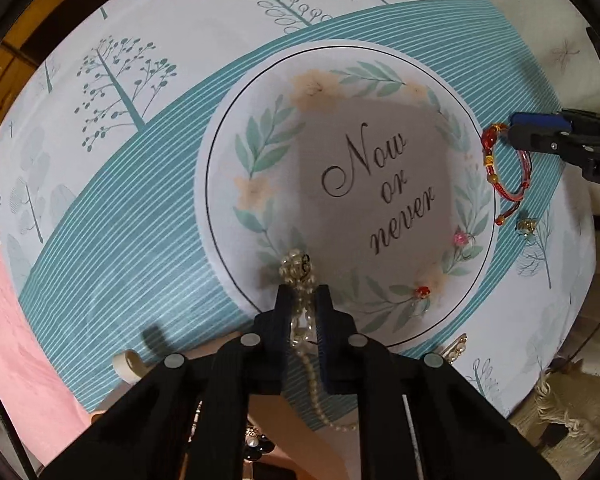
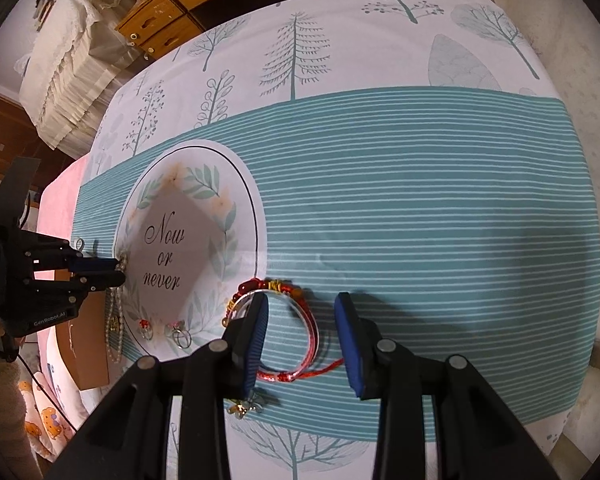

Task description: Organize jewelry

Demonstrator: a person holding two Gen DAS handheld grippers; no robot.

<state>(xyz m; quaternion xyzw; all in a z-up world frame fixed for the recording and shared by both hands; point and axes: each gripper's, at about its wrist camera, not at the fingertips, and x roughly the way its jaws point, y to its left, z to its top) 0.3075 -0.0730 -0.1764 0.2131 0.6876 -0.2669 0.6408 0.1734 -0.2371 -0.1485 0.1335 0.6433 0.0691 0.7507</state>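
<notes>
**Pearls in One Gripper, a Red Bracelet Under the Other**

The left gripper [image 1: 303, 304] was clenched on a pearl necklace [image 1: 300, 276]. Its two dark pads pressed the beads from both sides. The rest of the strand hung back over the near edge of the table [image 1: 112, 216] toward the camera. A brown cardboard box [image 2: 85, 344] sat just past that edge, below the gripper.

The right gripper [image 2: 302, 340] was not squeezing anything. Its blue pads stood apart over a red bracelet [image 2: 296, 332]. One pad was right at the beaded rim of the bracelet, and I could not tell if it touched. The other pad was clear of it, over bare cloth. The bracelet lay flat on the teal stripes, beside the white round patch with the words "Now or never" [image 1: 380, 184].

A small gold charm [image 2: 246, 402] lay near the table edge, close to the bracelet. Two little rings, a red ring [image 2: 145, 326] and a pink ring [image 2: 178, 330], lay on the round patch.

Farther away, the striped cloth was wide and bare, with lots of room to move. Printed trees ran along the far edge. Past that stood wooden drawers [image 2: 168, 20].
</notes>
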